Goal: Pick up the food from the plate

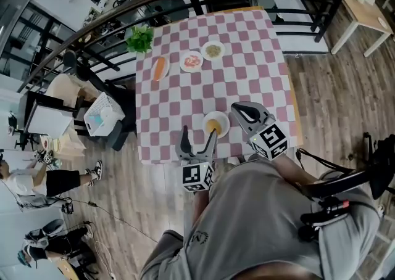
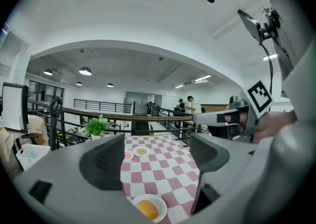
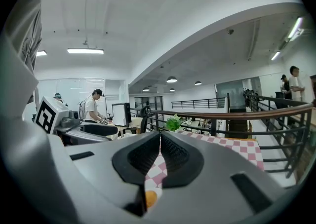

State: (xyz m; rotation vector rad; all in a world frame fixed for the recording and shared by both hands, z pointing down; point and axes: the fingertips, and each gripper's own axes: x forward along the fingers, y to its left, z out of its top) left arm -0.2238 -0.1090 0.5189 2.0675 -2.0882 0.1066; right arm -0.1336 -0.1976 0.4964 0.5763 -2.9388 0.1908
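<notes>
- left gripper point(image 1: 199, 139) point(image 2: 157, 162): jaws spread wide, nothing btwn the pads. It sits at the table's near edge. Its own view shows the food low in the gap, ahead of the jaws and untouched.
- right gripper point(image 1: 239, 110) point(image 3: 159, 142): jaws clenched together, pads meeting in a thin seam, nothing gripped. In head view it sits just right of the plate.
- food point(image 1: 213, 126) point(image 2: 148, 209) point(image 3: 150, 199): a round orange-yellow lump on the plate; what kind, can't tell. In right gripper view only a small orange sliver shows under the closed jaws.
- plate point(image 1: 225, 118) point(image 2: 160, 203): small, white, near the front edge of the table point(image 1: 247, 57), which has a pink-and-white check cloth. Gripper body hides most of it in right gripper view.
- Head view: the person's torso covers the hands and part of the front table edge.
- Far side: three more dishes point(image 1: 192, 61) in a row, contents too small to name, w/ a potted plant point(image 1: 140, 38) at the corner.
</notes>
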